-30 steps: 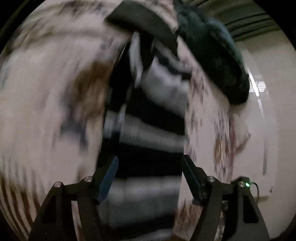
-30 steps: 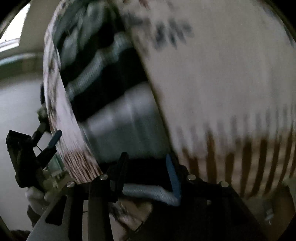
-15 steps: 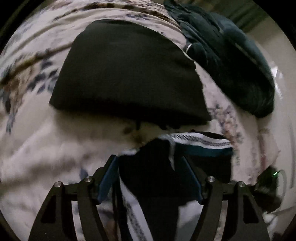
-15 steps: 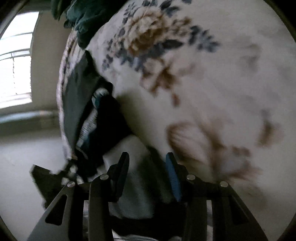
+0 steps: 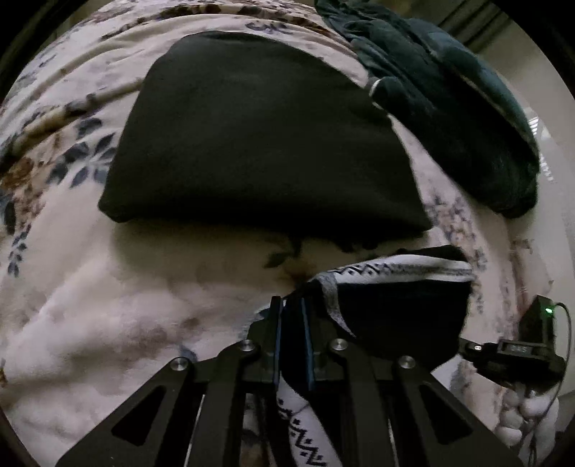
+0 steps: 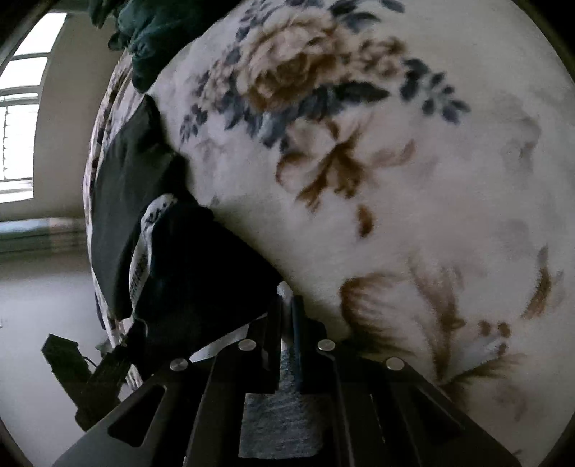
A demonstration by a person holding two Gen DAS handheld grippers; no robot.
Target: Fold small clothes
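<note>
A small dark garment with white patterned bands (image 5: pixel 395 312) lies bunched on the floral blanket (image 5: pixel 107 305), just in front of a folded black garment (image 5: pixel 258 136). My left gripper (image 5: pixel 289 300) is at its left corner, jaws closing, with the pads pressed on dark fabric and a patterned band trailing below. In the right wrist view the same banded garment (image 6: pixel 201 266) sits left of my right gripper (image 6: pixel 287 296). Its jaws are closing too, and they pinch a pale grey edge of the cloth against the blanket (image 6: pixel 395 179).
A heap of dark green clothes (image 5: pixel 449 100) lies at the bed's far corner, also seen as the dark green heap (image 6: pixel 151 32). The folded black garment (image 6: pixel 125 186) runs along the bed edge. Floor and a bright window (image 6: pixel 21 125) lie beyond that edge.
Both grippers swept across the bed and came down at the banded garment near the folded black one. Their jaws, apart half a second ago, have closed on its cloth.
</note>
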